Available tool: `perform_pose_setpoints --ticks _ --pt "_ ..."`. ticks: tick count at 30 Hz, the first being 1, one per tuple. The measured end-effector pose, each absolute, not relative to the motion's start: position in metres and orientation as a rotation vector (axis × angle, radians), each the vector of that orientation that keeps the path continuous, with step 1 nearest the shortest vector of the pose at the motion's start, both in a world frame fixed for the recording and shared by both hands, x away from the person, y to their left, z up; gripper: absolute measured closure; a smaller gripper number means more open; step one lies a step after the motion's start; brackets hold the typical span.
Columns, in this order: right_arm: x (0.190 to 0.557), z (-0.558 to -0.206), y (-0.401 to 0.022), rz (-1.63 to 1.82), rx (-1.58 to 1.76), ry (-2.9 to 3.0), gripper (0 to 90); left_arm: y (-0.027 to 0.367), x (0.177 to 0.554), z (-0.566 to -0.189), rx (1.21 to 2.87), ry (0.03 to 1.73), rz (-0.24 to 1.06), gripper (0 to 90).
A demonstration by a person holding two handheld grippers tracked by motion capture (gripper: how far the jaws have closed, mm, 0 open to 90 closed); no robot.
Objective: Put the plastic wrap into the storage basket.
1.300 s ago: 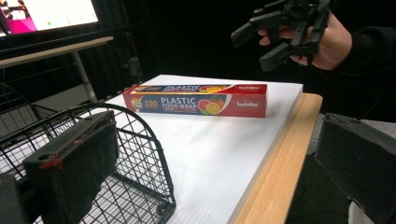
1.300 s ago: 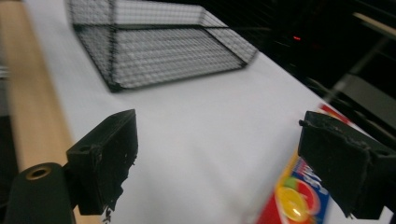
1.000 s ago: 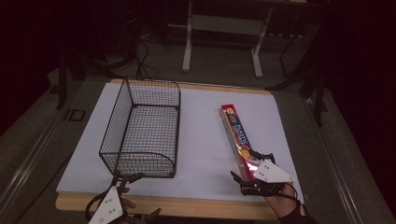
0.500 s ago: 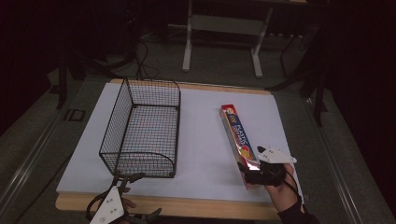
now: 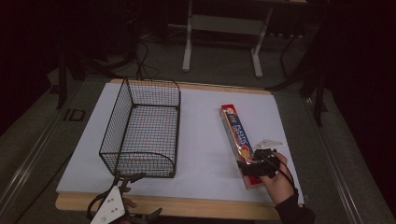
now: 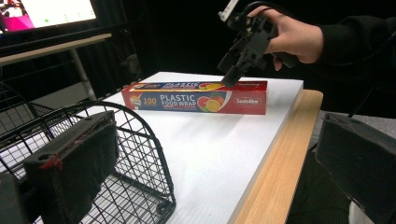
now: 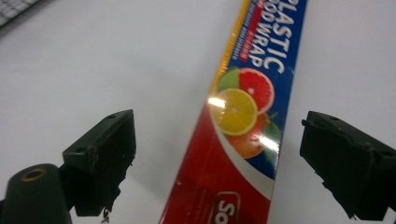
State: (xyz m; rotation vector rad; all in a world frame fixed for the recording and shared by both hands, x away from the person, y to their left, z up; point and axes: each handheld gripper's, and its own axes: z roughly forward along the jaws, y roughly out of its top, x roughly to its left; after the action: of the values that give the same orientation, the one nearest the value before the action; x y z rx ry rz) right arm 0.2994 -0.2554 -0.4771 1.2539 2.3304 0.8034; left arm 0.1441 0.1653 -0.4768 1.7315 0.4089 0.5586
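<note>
High view: a white board is laid on the table; a wire basket stands at its left, a plastic wrap box lies flat at its right. The right gripper is held over the box's near end; the left gripper is seen at the basket's near end.

Left gripper view: jaws are spread, one beside the basket's rim.

Right gripper view: jaws are spread wide, straddling the box, apart from it.
</note>
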Motion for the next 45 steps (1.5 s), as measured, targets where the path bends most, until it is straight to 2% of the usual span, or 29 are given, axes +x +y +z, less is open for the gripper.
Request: perform_pose_setpoints --ticks 15,22,45 --pt "0.339 -0.476 -0.245 0.550 1.496 2.436 10.0 0.164 0.144 -0.477 1.732 0.400 0.556 0.0" --pt "0.356 -0.474 -0.241 0.463 1.551 2.459 15.0 0.164 0.144 -0.477 1.736 0.395 0.557 0.0" --pt "0.405 -0.489 -0.228 0.330 1.741 2.476 19.0 0.163 0.146 -0.477 1.740 0.390 0.553 0.0"
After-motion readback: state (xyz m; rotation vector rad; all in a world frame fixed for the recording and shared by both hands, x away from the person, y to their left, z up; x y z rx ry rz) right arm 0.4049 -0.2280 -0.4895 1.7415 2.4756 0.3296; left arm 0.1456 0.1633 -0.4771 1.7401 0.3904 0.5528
